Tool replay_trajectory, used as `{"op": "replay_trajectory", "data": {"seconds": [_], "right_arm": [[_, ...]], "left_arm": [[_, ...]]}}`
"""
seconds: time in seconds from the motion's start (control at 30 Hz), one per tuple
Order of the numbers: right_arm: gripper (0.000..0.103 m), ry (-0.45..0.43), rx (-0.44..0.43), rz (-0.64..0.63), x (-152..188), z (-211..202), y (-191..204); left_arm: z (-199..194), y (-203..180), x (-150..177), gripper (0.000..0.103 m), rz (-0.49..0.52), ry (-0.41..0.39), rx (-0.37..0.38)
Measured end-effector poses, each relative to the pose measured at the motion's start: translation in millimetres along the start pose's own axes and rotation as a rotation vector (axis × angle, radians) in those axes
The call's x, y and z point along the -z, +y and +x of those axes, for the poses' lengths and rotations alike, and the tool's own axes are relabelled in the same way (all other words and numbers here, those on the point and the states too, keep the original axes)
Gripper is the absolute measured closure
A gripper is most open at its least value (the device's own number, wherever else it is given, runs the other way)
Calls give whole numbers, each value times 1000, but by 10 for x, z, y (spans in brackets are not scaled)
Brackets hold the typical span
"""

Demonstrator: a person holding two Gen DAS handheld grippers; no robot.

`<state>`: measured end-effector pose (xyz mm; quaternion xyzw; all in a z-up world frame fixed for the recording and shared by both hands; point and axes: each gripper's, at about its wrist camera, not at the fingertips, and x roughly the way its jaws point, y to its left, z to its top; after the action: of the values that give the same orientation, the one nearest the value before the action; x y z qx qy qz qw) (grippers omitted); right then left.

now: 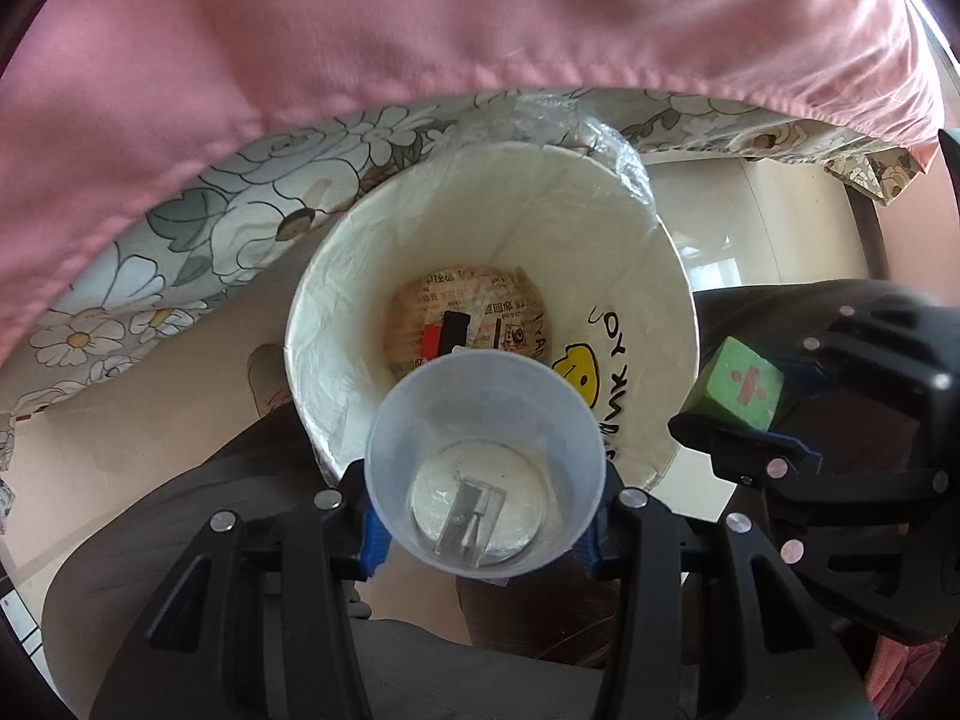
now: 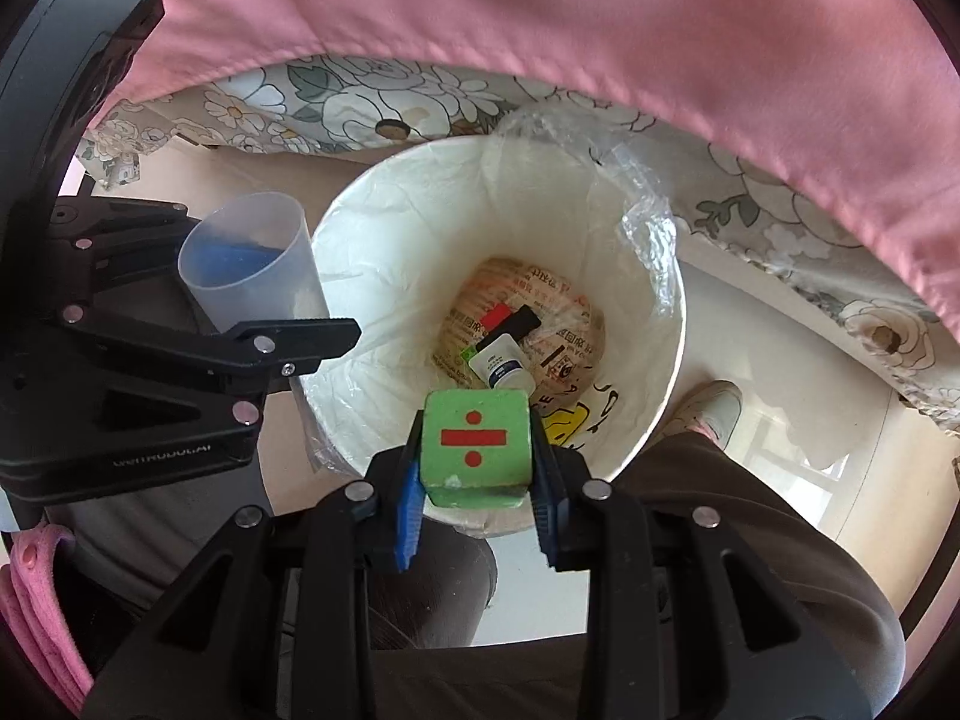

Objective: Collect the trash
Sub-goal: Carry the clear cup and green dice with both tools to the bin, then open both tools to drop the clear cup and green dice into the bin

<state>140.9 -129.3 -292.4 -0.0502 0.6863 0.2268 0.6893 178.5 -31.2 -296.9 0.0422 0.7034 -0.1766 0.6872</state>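
Both claws point steeply down over the mouth of a white bin [image 2: 660,396] lined with a clear plastic bag [image 2: 645,222]. The left claw [image 1: 485,516] is closed on a translucent plastic cup [image 1: 486,468], its blue pads [image 1: 375,534] pressing on either side of the cup's wall; we read the cup as held mouth toward the camera, base toward the bin, so that it can drop straight in once let go. A small clear piece lies inside the cup; we cannot tell what it is. The right claw [image 2: 477,480] is closed narrow on a green block [image 2: 477,444] marked with a red division sign, gripped by two opposite faces just above the bin's near rim. At the bin's bottom we see printed wrapping [image 2: 540,312] and a small white bottle [image 2: 501,363], trash already collected. The bin stands on the floor [image 2: 780,324], close under the hanging edge of a flowered cloth [image 2: 360,102] and a pink cover [image 2: 540,30]. We judge that releasing both items is the step in hand.
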Motion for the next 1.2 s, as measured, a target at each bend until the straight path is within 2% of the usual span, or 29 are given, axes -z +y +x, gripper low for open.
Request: {"op": "replay_trajectory", "data": {"seconds": [0.47,0.73,0.8,0.83,0.87,0.93,1.2], "right_arm": [[71,116,3,95,-153,715,-227],[71,164,34,82,-186,992,-266],[71,179,46,75,-191,1036,-270],[70,194,48,75,-194,1067,-278],[63,204,50,78,-196,1092,-287],[51,202,62,91,-196,1114,-314],[50,173,42,91,-176,1051,-312]], "left_arm": [[677,197,-187,54,-125,113,79],[923,273,-261,54,-172,172,111],[945,276,-274,54,-178,173,99],[950,276,-275,51,-183,175,96],[959,284,-282,43,-189,178,99],[967,298,-285,38,-201,180,105],[985,273,-282,38,-190,187,98]]}}
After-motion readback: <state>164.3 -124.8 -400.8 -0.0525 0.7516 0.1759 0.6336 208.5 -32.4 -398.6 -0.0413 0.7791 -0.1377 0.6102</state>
